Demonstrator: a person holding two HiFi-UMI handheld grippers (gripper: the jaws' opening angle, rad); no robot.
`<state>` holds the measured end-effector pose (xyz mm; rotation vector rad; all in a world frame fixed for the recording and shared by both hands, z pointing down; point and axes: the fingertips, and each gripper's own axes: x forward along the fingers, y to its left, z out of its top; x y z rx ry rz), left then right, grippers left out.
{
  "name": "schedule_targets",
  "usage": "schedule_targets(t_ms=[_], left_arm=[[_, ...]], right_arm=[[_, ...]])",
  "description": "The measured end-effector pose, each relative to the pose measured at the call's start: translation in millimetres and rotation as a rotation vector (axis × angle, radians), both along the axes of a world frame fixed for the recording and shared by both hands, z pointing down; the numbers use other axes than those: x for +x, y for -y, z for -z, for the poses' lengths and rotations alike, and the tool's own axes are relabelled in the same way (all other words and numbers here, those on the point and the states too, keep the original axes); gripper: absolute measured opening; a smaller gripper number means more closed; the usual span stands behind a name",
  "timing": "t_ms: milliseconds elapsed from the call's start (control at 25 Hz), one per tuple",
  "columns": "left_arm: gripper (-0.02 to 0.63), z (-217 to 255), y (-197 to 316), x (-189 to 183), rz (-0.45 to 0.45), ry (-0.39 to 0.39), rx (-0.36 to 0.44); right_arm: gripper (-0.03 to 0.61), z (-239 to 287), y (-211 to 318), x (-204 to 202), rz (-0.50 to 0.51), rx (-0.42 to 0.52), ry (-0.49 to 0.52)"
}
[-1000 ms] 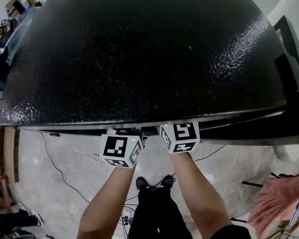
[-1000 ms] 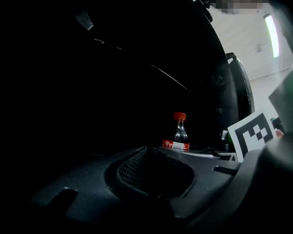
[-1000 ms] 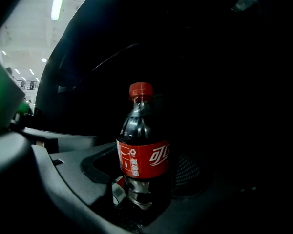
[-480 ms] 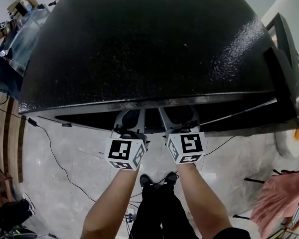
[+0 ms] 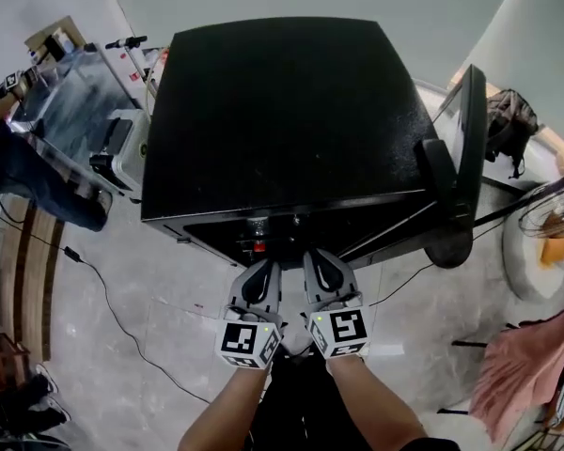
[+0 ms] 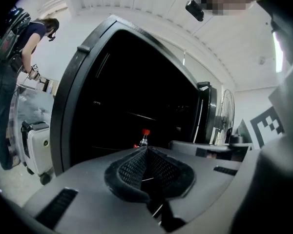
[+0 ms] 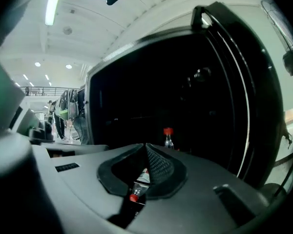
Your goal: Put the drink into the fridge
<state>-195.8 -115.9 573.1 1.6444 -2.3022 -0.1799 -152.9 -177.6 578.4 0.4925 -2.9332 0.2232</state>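
Left hand-held gripper (image 6: 145, 150) pinched together, empty; right hand-held gripper (image 7: 147, 146) jaws just closed, empty; drink (image 7: 168, 136) upright inside open fridge (image 5: 282, 111).

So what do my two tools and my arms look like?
Left tool and right tool are grey, with curved jaws padded in black textured lining. Each carries a white cube of black square markers. No sleeves on the forearms.

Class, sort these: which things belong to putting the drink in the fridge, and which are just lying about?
Job: drink, fridge, open door.
Lying about: suitcase, fan, pink cloth.
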Motion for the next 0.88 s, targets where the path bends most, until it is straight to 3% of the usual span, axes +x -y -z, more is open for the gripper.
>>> schedule_targets(t_ms=[320,560,880], left_arm=[[0.015,85,-51,30,-0.017,0.043,0.009],[0.015,145,-95,44,-0.007,0.08,0.029],[0.015,204,-152,63,0.073,0.162,0.035]], right_arm=[[0.023,94,-44,50,-0.026,0.041,-0.022],[0.023,152,-80,82,0.092,0.078,-0.004],[0.023,241,-59,156,0.094,0.17,0.094]])
